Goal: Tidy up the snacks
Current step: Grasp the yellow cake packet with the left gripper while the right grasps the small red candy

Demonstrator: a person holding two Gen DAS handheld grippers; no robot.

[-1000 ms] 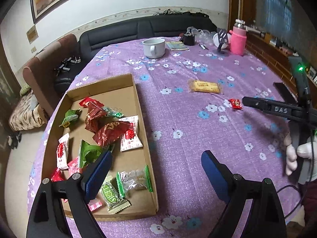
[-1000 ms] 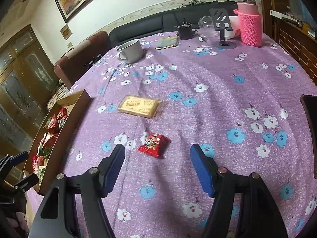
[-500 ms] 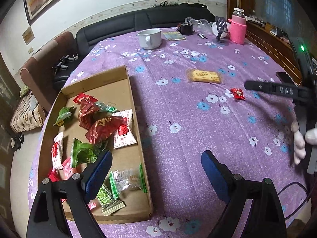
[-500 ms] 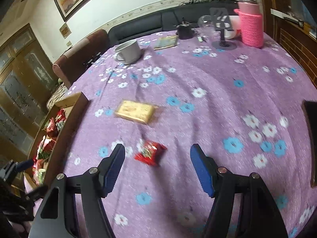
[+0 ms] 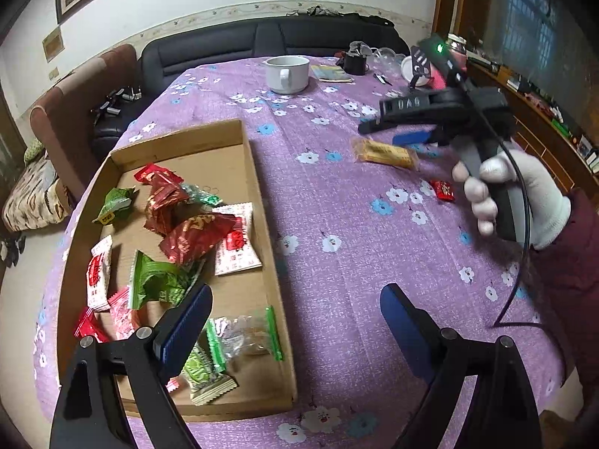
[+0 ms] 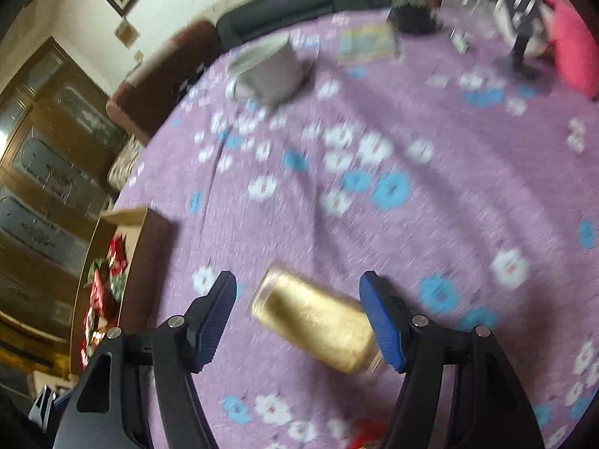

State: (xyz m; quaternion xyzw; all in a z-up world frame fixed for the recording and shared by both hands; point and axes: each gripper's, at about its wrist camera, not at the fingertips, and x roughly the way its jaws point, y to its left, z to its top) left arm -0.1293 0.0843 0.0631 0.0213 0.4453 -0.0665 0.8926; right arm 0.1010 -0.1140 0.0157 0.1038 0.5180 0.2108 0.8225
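The yellow biscuit packet (image 6: pixel 318 323) lies flat on the purple flowered bench (image 6: pixel 411 224), low in the blurred right wrist view, between the blue pads of the right tongs (image 6: pixel 299 318). The tongs stand spread; the right pad looks close to the packet's end, the left pad is apart from it. A small red candy (image 6: pixel 365 432) shows at the bottom edge, behind the pads.

The left wrist view shows what that view barely catches: the cardboard tray (image 5: pixel 258 187) at left, holding red, green and white snack wrappers, and a white-gloved hand (image 5: pixel 516 198) carrying the right tongs above the packet (image 5: pixel 385 153) at upper right. The left tongs (image 5: pixel 295 321) hang spread and empty over the tray's right wall.
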